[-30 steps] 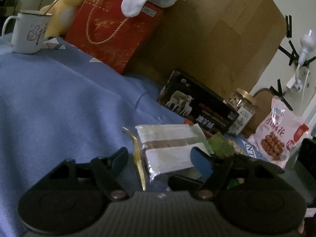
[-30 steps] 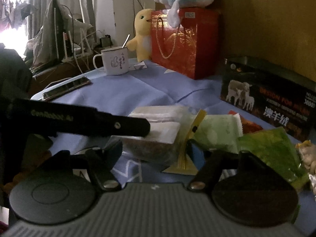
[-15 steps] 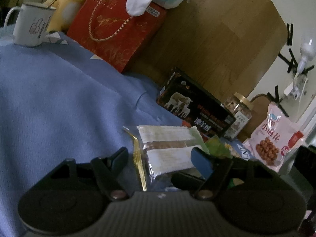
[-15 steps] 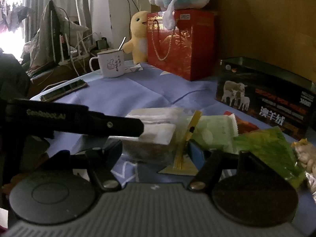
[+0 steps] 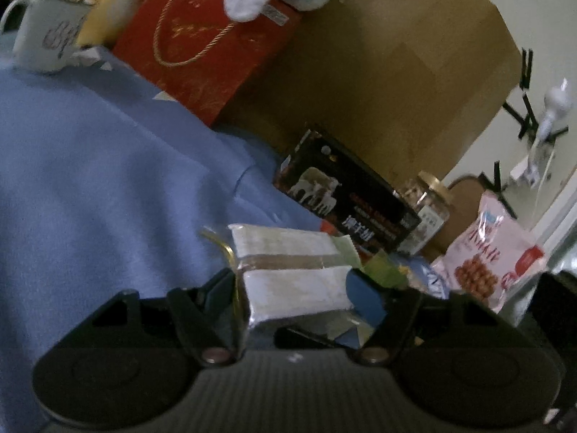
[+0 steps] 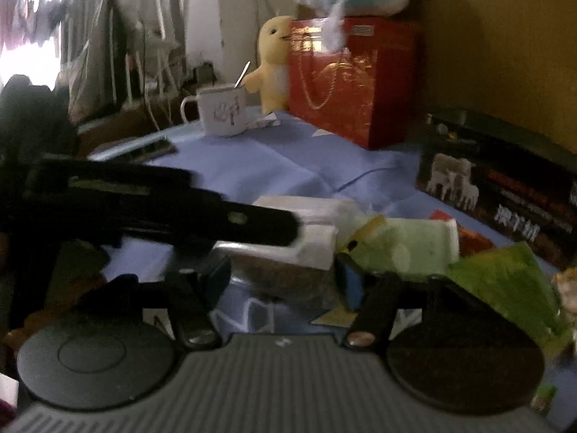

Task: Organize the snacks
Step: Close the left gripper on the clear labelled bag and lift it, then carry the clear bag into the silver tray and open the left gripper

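Left wrist view, low centre: the left gripper (image 5: 294,288) reaches over a blue cloth (image 5: 90,180), its 2 fingers closing on either side of a clear-wrapped snack pack (image 5: 292,274). The pack is a flat block with 2 pale whitish slabs and a brown band between them, its wrapper shiny at the near edge; it fills the gap between the fingers, and whether the pads press it yet cannot be told. A thin gold strip (image 5: 227,252) curves along the pack's left edge. Right of the pack lie green packets (image 5: 384,270); further right, at the frame's edge, a pink bag (image 5: 494,252) printed with round brown snacks stands upright. Above centre a black box (image 5: 346,198) with white sheep sits beside a gold-lidded jar (image 5: 429,202). At upper left stand a white mug (image 5: 47,36) and a red gift bag (image 5: 205,47). Right wrist view, blurred: the right gripper (image 6: 283,281) at low centre is also closing, with the same snack pack (image 6: 285,252) between its fingers, contact unclear. The left gripper's dark finger (image 6: 230,223) crosses from the left and lies over the pack. A pale green packet (image 6: 407,249) sits just right of it.
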Motion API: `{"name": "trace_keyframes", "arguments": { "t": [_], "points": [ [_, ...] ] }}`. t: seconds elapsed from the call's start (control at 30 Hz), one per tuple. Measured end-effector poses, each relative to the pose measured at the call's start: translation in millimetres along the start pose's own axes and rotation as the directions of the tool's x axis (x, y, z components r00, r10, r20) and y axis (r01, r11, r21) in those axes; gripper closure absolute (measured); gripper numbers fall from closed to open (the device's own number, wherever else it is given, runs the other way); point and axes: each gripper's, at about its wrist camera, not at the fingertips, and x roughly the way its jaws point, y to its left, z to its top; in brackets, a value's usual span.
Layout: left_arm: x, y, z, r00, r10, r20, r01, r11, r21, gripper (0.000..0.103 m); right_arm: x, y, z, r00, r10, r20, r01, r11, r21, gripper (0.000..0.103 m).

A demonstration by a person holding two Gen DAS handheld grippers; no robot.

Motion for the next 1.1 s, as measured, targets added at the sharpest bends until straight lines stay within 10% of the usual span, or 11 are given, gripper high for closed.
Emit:
{"name": "trace_keyframes", "arguments": {
  "t": [0.43,0.67,0.87,1.1],
  "points": [
    [-11,-54,43,0.993,-0.080,0.081,0.071,0.992,0.105,0.043,-39,4,17,0.974,-0.129,0.184,0.138,0.990,-0.037,0.042],
    [72,-111,112,0.993,-0.119,0.004,0.115,0.968,0.224,0.043,-45,-81,60,0.942,-0.242,0.232,0.231,0.970,0.073,0.042],
    [157,-124,143,0.999,0.006,-0.037,0.003,0.969,0.246,0.036,1,-158,86,0.938,-0.302,0.169,0.270,0.944,0.188,0.029],
    [133,-93,147,0.995,0.037,0.088,-0.057,0.970,0.238,0.038,-43,-225,68,0.921,-0.354,0.163,0.266,0.877,0.400,0.030]
  ]
}}
